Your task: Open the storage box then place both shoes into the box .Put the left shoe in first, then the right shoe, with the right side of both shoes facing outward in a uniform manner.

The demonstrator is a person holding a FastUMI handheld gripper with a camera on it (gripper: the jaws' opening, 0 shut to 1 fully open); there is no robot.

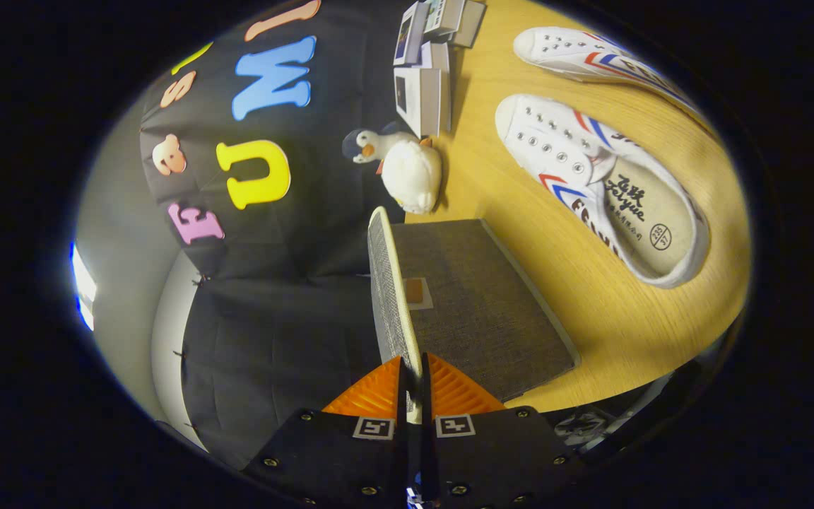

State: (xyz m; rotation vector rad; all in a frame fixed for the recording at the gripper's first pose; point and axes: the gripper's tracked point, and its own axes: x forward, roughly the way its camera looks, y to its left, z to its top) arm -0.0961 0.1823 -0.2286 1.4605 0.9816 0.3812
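Right now the gripper (414,396) pinches the grey fabric storage box's raised lid (389,290), its long edge running straight ahead; both white canvas shoes (591,177) lie beyond, right, on the wooden surface (591,311).

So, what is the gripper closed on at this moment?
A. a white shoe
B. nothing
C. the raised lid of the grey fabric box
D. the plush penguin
C: the gripper pinches the edge of the raised lid of the grey fabric storage box, while both white canvas shoes lie apart on the wooden table.
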